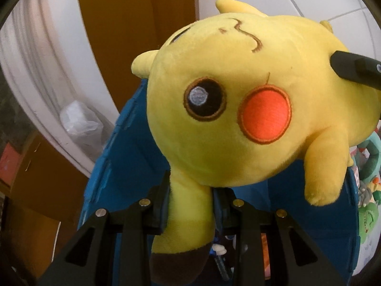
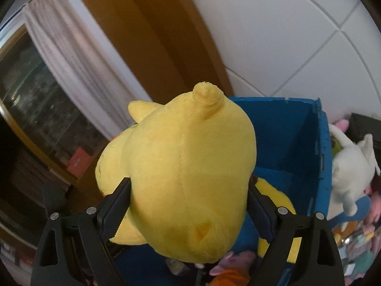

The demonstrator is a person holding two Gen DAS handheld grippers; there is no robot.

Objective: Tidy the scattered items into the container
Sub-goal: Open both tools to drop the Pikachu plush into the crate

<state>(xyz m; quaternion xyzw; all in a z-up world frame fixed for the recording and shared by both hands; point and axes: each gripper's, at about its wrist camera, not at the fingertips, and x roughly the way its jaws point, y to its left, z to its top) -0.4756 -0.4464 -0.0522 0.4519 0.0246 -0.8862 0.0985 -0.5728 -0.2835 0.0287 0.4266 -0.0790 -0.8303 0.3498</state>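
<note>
A large yellow Pikachu plush (image 1: 238,109) hangs upside down over a blue bin (image 1: 133,147). My left gripper (image 1: 190,205) is shut on its black-tipped ear. My right gripper (image 2: 188,202) is shut around the plush's body (image 2: 185,162), seen from behind; one of its fingers (image 1: 354,68) shows at the right of the left wrist view. The blue bin (image 2: 295,138) lies below and behind the plush, with yellow, pink and orange toys inside.
A white plush (image 2: 350,169) and several other soft toys (image 1: 369,190) lie outside the bin's right wall. A wooden panel (image 2: 162,35), a white curtain (image 2: 69,54) and white tiled wall stand behind. A crumpled plastic bag (image 1: 78,119) lies left of the bin.
</note>
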